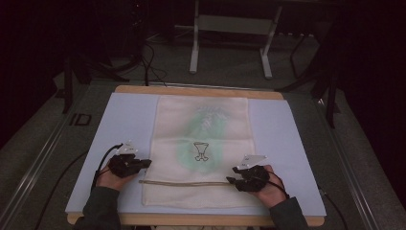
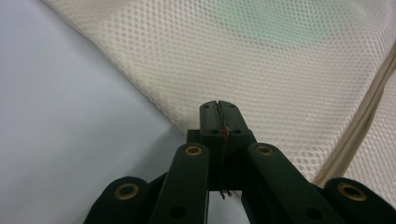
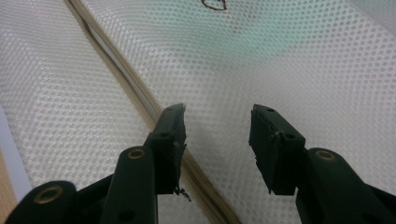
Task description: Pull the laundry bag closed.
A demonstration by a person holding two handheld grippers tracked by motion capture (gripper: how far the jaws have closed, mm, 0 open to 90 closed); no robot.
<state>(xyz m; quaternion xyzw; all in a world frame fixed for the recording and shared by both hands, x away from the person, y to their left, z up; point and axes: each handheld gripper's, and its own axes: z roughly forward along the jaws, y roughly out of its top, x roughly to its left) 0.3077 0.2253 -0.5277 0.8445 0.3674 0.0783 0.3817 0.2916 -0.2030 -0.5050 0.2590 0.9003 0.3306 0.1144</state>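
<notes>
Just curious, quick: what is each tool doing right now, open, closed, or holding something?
Left tool: closed at the mesh bag's edge; holding it cannot be told.
Right tool: open over the bag, holding nothing.

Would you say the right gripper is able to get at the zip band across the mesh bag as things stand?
Probably yes: the right gripper hovers with open jaws right over the zip band on the mesh bag, and nothing lies between them.

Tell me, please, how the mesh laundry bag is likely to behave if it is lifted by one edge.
The mesh bag lies flat and thin on the table, so it will probably drape limply rather than hold its shape. Its open weave suggests it is light. The zipper strip looks stiffer and may hang as a firmer line. The left claw seems shut at its edge.
</notes>
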